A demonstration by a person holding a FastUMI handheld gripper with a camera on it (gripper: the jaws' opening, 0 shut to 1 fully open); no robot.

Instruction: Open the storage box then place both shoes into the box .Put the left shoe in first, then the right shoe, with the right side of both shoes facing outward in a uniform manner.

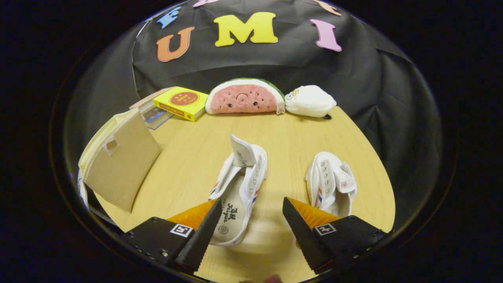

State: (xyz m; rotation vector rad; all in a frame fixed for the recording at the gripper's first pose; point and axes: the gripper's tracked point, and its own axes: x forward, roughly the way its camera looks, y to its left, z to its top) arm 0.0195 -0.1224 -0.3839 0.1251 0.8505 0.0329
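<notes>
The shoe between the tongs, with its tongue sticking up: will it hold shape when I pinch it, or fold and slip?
The shoe looks like thin canvas, so its sides will probably cave under the open tongs. The raised tongue seems floppy. It is likely light and may slide on the smooth table.

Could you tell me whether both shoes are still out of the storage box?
Out. Both the near shoe and the far shoe lie on the table, apart from the storage box; the gripper is open.

Nothing legible: dark print inside one shoe (232,214) (too small), square coded markers (181,230) on the spread tongs (252,199).
</notes>
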